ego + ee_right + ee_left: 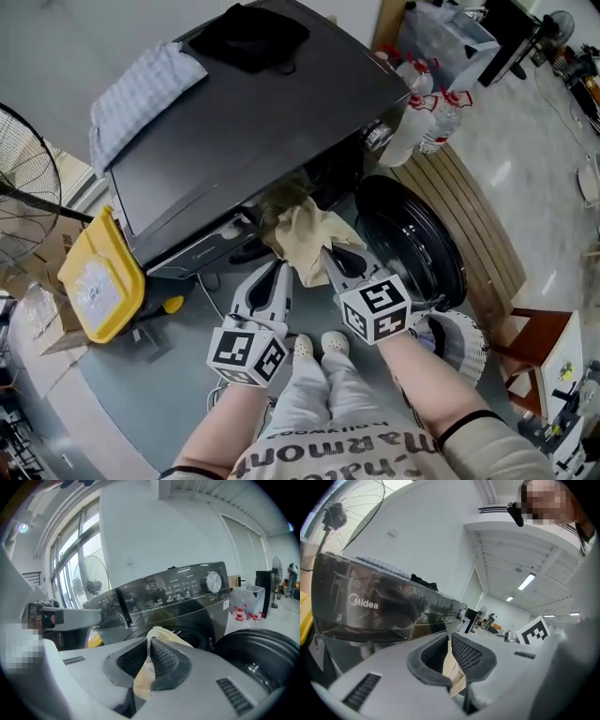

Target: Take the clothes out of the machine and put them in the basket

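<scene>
Gripping cream cloth (307, 236) edges, left hand-held gripper (280, 269) and right hand-held gripper (331, 253), beside open machine door (412, 246).

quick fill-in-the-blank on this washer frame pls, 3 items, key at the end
1. The left gripper and right gripper both have their jaws ____ on the beige garment.
2. The washing machine's round door stands ____.
3. Its front lettering reads ____.
Missing words: shut; open; Midea.
</scene>
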Demonstrator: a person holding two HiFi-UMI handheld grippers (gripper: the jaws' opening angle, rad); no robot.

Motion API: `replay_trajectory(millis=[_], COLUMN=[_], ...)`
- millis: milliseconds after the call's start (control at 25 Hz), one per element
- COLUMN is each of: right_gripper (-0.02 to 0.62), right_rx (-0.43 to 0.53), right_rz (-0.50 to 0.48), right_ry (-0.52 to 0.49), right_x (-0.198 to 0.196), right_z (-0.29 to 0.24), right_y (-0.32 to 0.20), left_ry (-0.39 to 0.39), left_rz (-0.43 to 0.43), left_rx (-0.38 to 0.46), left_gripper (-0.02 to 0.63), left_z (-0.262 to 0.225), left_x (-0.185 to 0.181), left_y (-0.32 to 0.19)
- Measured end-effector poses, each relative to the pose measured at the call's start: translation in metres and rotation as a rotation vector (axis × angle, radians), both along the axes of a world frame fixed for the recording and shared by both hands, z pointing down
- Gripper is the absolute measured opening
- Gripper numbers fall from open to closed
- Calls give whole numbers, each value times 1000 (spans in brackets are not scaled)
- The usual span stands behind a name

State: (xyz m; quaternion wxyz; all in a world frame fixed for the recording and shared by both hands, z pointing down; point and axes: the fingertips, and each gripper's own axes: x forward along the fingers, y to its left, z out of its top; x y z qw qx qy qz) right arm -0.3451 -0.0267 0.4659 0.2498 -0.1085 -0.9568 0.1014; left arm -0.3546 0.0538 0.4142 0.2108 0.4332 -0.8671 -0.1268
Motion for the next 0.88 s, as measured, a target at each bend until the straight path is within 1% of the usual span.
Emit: replay_trajectory(millis=[160,320,560,680,800,880], right_gripper=[40,40,40,40,40,40], right_rx=[14,-11,-11,-7,-1,-11], right_rz=[-20,-9,-26,-31,-32,-22], right_ry=[-16,-35,-100,-137,-160,-171], right_x=[10,20,35,40,45,47], right_z=[-27,-57,-109,-131,-146,-155], right_y=[-4,-8,-11,-9,-9,-10], left_ry=[-27,-49,-81,-114,-142,-144], left_rz=[6,2,-3,-4,-14,-31], left_rx=[-11,-31,9,32,34,30], left_gripper=[32,24,20,20,20,20], left_z=[-27,-51,-94,-117,-133,-140], left_x=[0,5,11,13,16,16], left_y=[0,0,-2,1,3,6])
